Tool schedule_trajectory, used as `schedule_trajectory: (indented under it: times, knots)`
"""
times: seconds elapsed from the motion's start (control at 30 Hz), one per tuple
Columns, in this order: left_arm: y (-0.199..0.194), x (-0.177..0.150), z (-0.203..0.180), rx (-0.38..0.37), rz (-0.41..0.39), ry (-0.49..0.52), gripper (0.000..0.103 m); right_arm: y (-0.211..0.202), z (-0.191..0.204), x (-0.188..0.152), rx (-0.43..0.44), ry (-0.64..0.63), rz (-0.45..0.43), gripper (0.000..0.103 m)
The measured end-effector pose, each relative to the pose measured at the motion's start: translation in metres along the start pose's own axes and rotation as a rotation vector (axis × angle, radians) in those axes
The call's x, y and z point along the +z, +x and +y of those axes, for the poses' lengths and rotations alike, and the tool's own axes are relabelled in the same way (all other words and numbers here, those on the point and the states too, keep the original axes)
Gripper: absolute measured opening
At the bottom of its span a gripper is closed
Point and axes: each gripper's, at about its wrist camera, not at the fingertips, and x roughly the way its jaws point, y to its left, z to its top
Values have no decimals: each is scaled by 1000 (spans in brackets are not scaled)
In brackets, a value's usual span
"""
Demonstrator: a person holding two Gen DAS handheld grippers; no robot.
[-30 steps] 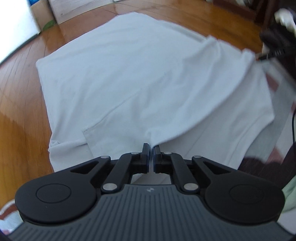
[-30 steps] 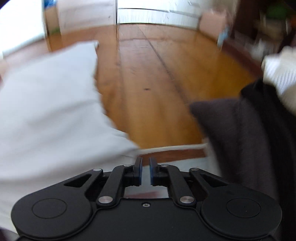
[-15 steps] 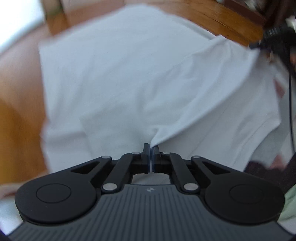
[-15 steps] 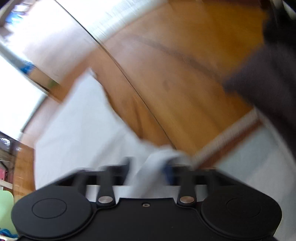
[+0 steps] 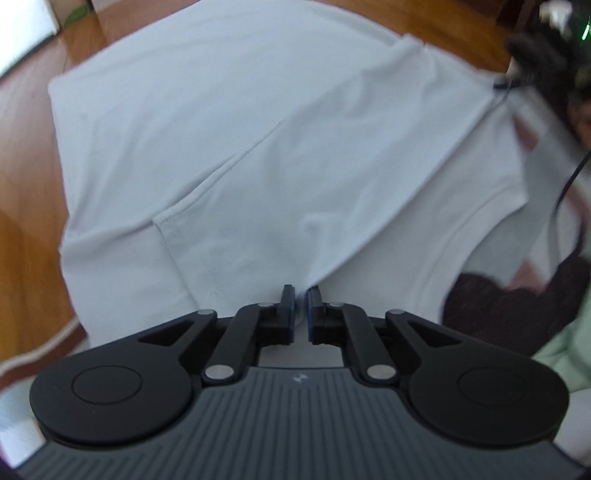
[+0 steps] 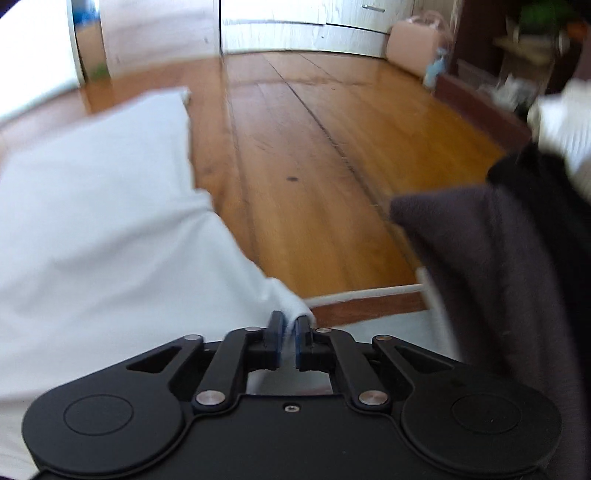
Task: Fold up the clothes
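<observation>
A white shirt [image 5: 258, 129] lies spread on the wooden floor [image 5: 26, 221], one layer folded over with a ridge running from lower centre to upper right. My left gripper [image 5: 301, 295] pinches the near end of that ridge; its jaws are opening a little, with cloth still between the pads. At the far end of the ridge the right gripper [image 5: 504, 83] shows dark and blurred. In the right wrist view the shirt [image 6: 92, 221] fills the left side. My right gripper [image 6: 290, 321] has a bunched white corner between its pads, and its jaws are opening slightly.
A dark grey garment [image 6: 498, 277] lies at the right, also seen as a dark patch [image 5: 509, 314] beside pale green cloth [image 5: 561, 354]. A white cord [image 6: 369, 293] crosses the floor [image 6: 314, 166]. Pale cabinets [image 6: 295, 26] line the far wall.
The right gripper, empty a second ago, swung across and took hold of the shirt's corner. The left gripper kept its pinch while the folded layer drew up into a ridge.
</observation>
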Motion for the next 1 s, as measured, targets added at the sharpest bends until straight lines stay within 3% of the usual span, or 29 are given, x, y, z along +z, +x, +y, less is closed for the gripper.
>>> schedule_trajectory:
  times: [0.03, 0.07, 0.13, 0.17, 0.23, 0.3, 0.37, 0.47, 0.7, 0.73, 0.77, 0.87, 0.93, 1.0]
  knots:
    - [-6, 1, 6, -40, -24, -34, 13, 3, 11, 2, -96, -74, 46, 20]
    - [-12, 4, 12, -73, -51, -67, 20, 4, 18, 5, -220, -149, 75, 19]
    - [-24, 8, 23, -120, -110, -123, 29, 1, 29, 5, -381, -260, 74, 20]
    - [-29, 10, 28, -138, -138, -148, 33, -7, 27, 8, -333, -241, 48, 20]
    - [-34, 10, 33, -121, -184, -165, 35, -29, 14, 22, -131, -109, -13, 21]
    - [-34, 12, 38, -88, -219, -164, 37, -40, 5, 43, 42, 8, -50, 32]
    - [-24, 20, 43, -62, -235, -163, 43, -30, 3, 68, 203, 63, -23, 47]
    - [-9, 29, 47, -31, -224, -159, 43, 10, 1, 100, 378, 125, 90, 50]
    - [12, 30, 56, -14, -202, -159, 43, 75, 16, 126, 393, 130, 197, 46]
    - [11, 26, 60, -15, -200, -164, 43, 82, 17, 127, 396, 109, 208, 44]
    - [12, 25, 61, -17, -199, -170, 43, 90, 19, 126, 399, 88, 217, 35]
    - [18, 24, 66, -37, -196, -189, 43, 98, 25, 131, 416, 16, 166, 13]
    - [21, 24, 68, -46, -199, -203, 43, 94, 29, 136, 425, -9, 112, 12]
    - [23, 22, 69, -49, -202, -202, 40, 98, 26, 139, 427, 35, 114, 12]
